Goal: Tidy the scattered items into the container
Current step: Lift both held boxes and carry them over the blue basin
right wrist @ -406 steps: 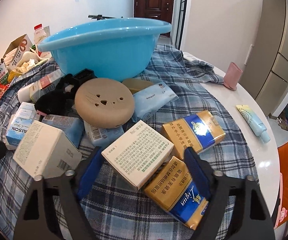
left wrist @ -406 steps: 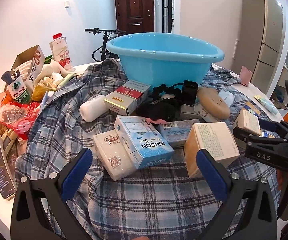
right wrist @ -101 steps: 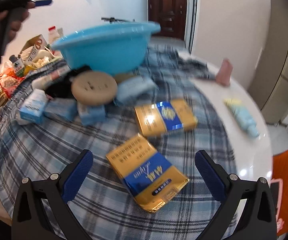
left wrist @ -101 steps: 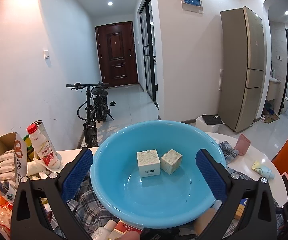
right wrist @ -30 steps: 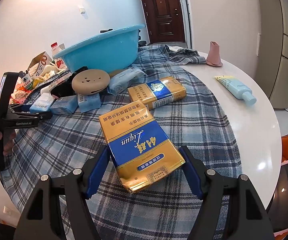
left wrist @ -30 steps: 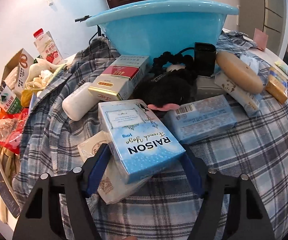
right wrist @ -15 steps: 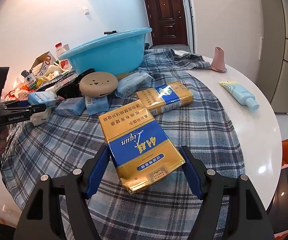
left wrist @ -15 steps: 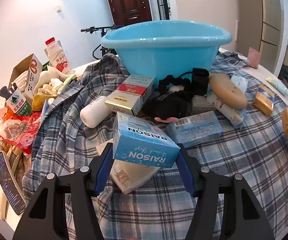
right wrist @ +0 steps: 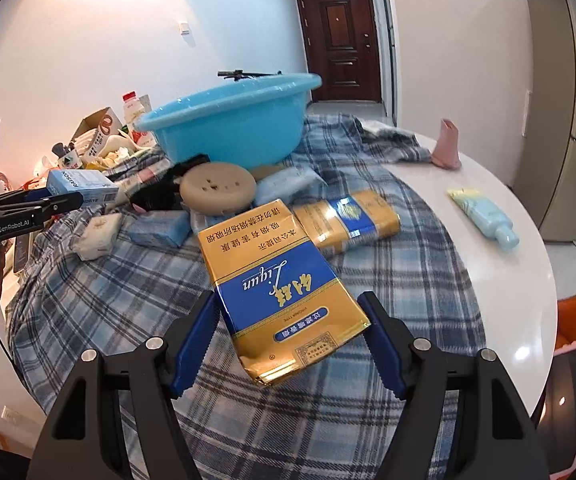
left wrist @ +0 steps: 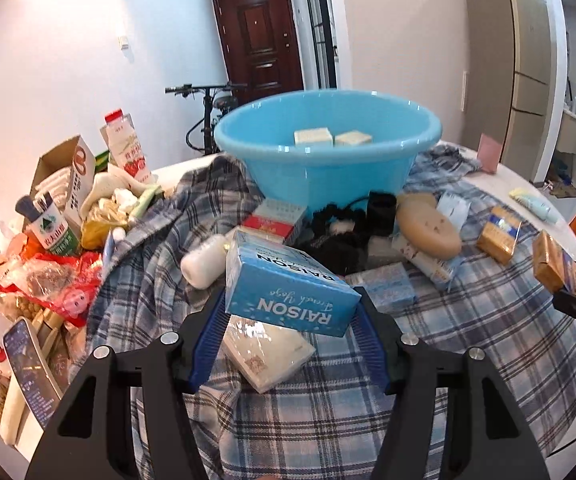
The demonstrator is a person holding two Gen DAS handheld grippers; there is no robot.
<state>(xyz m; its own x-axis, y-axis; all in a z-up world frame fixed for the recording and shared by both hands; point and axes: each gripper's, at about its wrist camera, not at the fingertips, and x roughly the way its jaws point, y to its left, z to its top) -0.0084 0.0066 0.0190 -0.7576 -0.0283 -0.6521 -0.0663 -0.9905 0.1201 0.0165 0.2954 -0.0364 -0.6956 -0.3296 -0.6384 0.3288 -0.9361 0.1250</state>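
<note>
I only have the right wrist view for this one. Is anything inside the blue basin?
Observer: Yes. The left wrist view looks over the rim of the blue basin: two small pale boxes lie inside.
Operator: Does the left gripper truly grip that RAISON box?
Observer: Yes. The jaws of the left gripper have just been closing and press both sides of the RAISON box, held clear of the plaid cloth.
Operator: Anything beneath it?
Observer: A white packet lies on the cloth directly below.

hidden: white packet (left wrist: 266, 350) partly under RAISON box (left wrist: 288, 286) | cut off: phone (left wrist: 32, 364) lower end
</note>
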